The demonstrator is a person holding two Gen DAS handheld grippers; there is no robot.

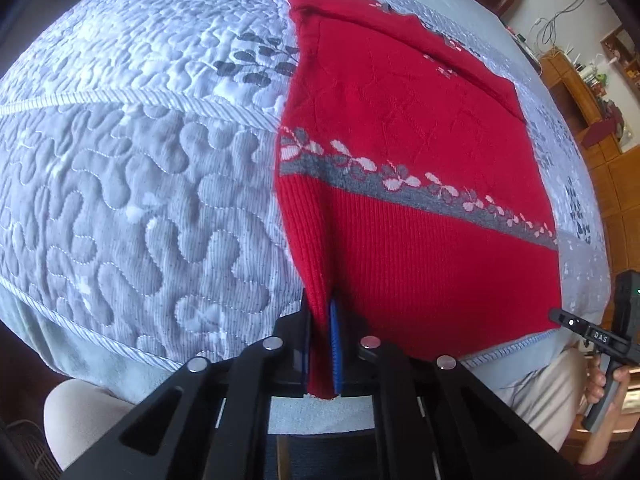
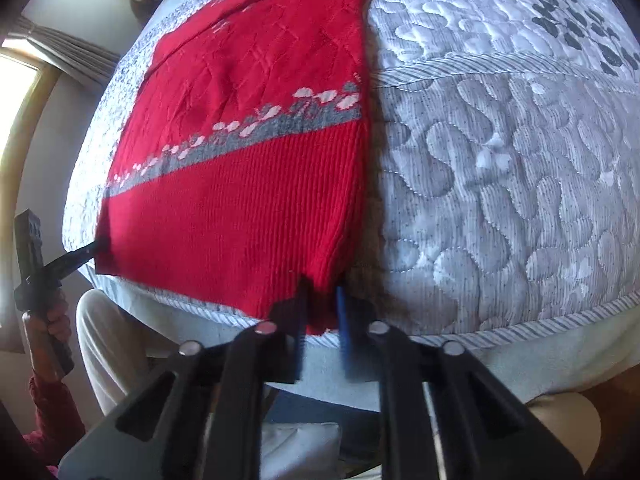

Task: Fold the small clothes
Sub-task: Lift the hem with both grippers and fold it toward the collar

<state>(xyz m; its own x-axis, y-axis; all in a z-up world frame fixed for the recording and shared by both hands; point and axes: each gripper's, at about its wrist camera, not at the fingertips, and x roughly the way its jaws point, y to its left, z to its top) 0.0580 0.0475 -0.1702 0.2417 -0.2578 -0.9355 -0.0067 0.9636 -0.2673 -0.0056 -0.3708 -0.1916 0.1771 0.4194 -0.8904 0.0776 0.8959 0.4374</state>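
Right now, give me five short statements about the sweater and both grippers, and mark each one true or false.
1. The left gripper is clamped on the red sweater's ribbed hem. True.
2. The right gripper is open and away from the sweater. False: it grips the hem's other corner.
3. The sweater lies on a quilted bedspread. True.
4. The sweater's patterned band is blue and yellow. False: it is grey with pale flowers.
5. The sweater is rolled into a ball. False: it lies spread flat.

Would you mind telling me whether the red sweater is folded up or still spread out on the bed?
Mostly spread: the red sweater lies flat on the quilt, both hem corners pinched.
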